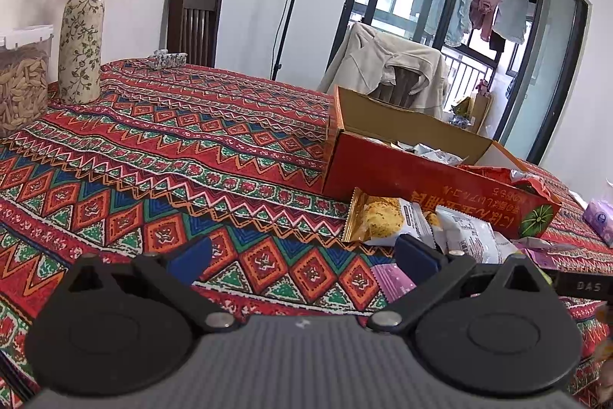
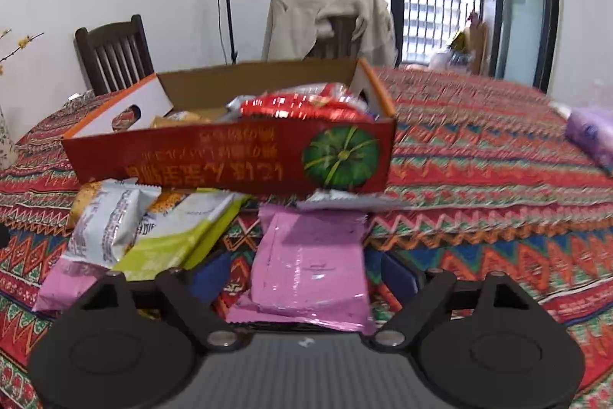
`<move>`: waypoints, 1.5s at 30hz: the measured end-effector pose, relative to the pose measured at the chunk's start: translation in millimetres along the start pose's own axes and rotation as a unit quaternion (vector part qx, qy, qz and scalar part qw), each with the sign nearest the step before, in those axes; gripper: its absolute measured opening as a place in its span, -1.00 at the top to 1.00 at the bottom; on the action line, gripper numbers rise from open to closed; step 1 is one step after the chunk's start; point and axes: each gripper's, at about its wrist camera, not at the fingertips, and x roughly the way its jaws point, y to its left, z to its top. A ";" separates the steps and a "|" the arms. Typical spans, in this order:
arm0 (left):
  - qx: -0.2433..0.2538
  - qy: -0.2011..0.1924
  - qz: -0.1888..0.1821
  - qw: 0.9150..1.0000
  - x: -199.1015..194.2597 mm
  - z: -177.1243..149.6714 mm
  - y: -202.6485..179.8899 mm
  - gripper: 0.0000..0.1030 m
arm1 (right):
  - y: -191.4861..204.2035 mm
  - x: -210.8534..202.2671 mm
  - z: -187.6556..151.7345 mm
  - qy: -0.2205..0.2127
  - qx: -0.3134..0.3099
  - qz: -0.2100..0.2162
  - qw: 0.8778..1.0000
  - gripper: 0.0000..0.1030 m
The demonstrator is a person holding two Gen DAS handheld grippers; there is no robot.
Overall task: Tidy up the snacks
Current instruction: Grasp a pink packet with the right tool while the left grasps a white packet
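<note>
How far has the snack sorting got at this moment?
Partly done: the red box already holds a red packet and others. In hand: nothing; the right gripper is open around a pink packet, the left gripper open and empty. Left: the white packet, green packet and biscuit pack outside the box.

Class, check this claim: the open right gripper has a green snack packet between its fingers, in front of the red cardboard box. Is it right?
Not quite: the packet between the open right gripper's fingers is pink, not green. The right wrist view shows it in front of the red cardboard box.

Patterned tablecloth (image 1: 161,156) under box (image 2: 230,156), snacks (image 2: 310,255).
</note>
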 end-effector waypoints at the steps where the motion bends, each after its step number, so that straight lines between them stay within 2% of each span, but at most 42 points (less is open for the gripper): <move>1: -0.002 0.000 0.000 1.000 -0.3 0.0 0.7 -1.00 | 0.0 3.1 -0.1 0.003 0.002 0.005 1.000 -0.63; 5: -0.007 0.002 0.001 1.000 0.1 0.1 1.6 -1.00 | 3.4 5.4 -4.8 0.001 -0.004 0.017 1.000 -0.36; 6: -0.007 0.003 0.001 1.000 0.4 0.3 1.6 -1.00 | 4.2 4.0 -5.7 -0.001 -0.006 0.020 1.000 -0.22; 12: -0.006 0.004 0.004 1.000 1.4 0.2 0.7 -1.00 | 8.2 -5.4 -15.0 -0.021 -0.020 0.025 0.999 -0.18; 20: -0.003 0.005 0.012 1.000 2.8 0.1 -0.1 -1.00 | 7.6 -28.5 -18.9 -0.083 -0.020 0.025 0.996 -0.17; 25: 0.015 0.005 0.024 1.000 1.0 0.4 -7.7 -1.00 | 5.0 -38.5 -18.5 -0.116 -0.017 0.034 0.992 -0.17; 28: 0.033 0.002 0.029 0.999 -4.5 2.8 -20.9 -1.00 | 2.9 -46.0 -18.9 -0.137 -0.013 0.044 0.989 -0.18; 31: 0.041 0.001 0.012 0.999 -8.8 5.5 -39.2 -1.00 | -0.6 -49.3 -18.4 -0.150 -0.004 0.049 0.988 -0.18; 36: 0.074 -0.005 0.008 0.997 -3.2 10.2 -78.4 -1.00 | -8.2 -48.3 -17.3 -0.147 0.016 0.051 0.988 -0.18; 45: 0.084 0.028 0.002 0.996 25.4 -2.6 -127.7 -1.00 | -18.8 -45.1 -17.8 -0.145 0.048 0.049 0.987 -0.18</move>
